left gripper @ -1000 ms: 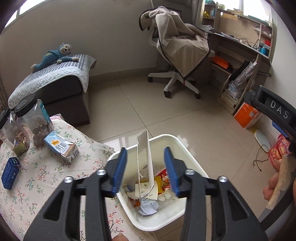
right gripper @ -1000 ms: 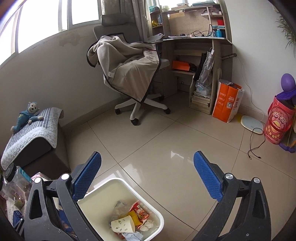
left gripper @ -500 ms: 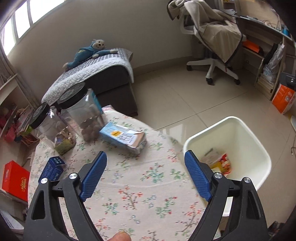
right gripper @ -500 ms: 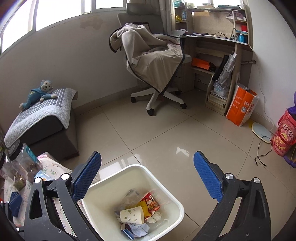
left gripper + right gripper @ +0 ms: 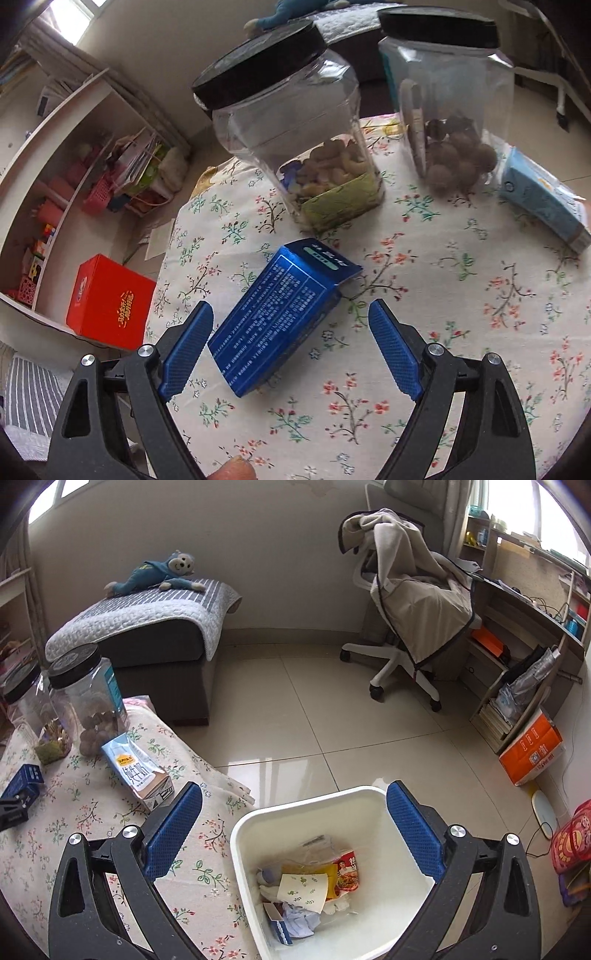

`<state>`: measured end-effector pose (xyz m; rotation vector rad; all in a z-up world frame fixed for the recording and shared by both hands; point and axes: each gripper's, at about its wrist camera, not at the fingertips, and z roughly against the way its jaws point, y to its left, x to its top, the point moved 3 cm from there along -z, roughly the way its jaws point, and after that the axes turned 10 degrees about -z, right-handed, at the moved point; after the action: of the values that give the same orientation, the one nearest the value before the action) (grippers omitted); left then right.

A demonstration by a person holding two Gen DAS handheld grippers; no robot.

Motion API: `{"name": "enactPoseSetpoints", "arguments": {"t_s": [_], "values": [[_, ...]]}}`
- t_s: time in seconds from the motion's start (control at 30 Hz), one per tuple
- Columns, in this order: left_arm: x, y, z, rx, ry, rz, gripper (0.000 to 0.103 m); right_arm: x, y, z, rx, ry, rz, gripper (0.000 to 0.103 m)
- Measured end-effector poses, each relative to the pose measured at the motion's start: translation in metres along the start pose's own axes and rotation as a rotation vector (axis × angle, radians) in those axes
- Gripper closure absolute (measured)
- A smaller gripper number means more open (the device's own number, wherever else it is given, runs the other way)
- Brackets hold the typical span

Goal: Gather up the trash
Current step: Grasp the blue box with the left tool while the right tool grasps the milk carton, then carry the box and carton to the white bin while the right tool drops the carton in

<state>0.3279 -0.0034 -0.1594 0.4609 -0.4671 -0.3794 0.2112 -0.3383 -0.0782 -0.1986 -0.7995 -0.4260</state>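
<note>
A dark blue carton (image 5: 284, 317) lies flat on the floral tablecloth (image 5: 461, 295). My left gripper (image 5: 290, 314) hovers over its near end, open, with the pads either side of the carton and not pressing it. A light blue milk carton (image 5: 543, 199) lies on its side at the table's right edge. In the right wrist view that milk carton (image 5: 138, 775) and the dark blue carton (image 5: 24, 779) sit left of the white bin (image 5: 258, 816). The bin holds a paper cup, wrappers and tissues. My right gripper (image 5: 293, 794) stands open and empty above the bin's near rim.
Two clear jars with black lids (image 5: 291, 147) (image 5: 450, 110), holding nuts, stand at the back of the table. A red box (image 5: 107, 302) sits on the floor by shelves on the left. A bench with a toy monkey (image 5: 159, 572), an office chair (image 5: 410, 602) and an orange bag (image 5: 532, 753) ring the tiled floor.
The left gripper let a white carton drop into the bin, opened wider and swung left and down over the table to the dark blue carton. The right gripper rolled and drifted over the bin.
</note>
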Motion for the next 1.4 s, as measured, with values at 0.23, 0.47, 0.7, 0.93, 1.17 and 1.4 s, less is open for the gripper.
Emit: {"name": "enactPoseSetpoints", "arguments": {"t_s": [0.23, 0.47, 0.7, 0.93, 1.17, 1.4], "values": [[-0.004, 0.006, -0.051, -0.073, 0.126, -0.153, 0.019, -0.016, 0.060, -0.031, 0.249, 0.104, 0.169, 0.007], [-0.028, 0.018, -0.050, -0.130, 0.074, -0.147, 0.041, -0.025, 0.138, -0.072, 0.356, 0.214, 0.405, 0.007], [-0.061, 0.048, -0.026, -0.214, 0.029, 0.005, 0.046, -0.008, 0.177, -0.120, 0.371, 0.328, 0.370, 0.007], [-0.069, 0.080, -0.018, -0.278, -0.006, 0.166, 0.047, -0.020, 0.181, -0.146, 0.411, 0.471, 0.231, 0.033], [-0.073, 0.101, -0.011, -0.287, -0.017, 0.304, 0.047, -0.045, 0.185, -0.095, 0.447, 0.429, 0.208, 0.047], [-0.083, 0.108, 0.023, -0.304, -0.057, 0.396, 0.070, -0.061, 0.184, -0.011, 0.476, 0.323, 0.249, 0.048]]}}
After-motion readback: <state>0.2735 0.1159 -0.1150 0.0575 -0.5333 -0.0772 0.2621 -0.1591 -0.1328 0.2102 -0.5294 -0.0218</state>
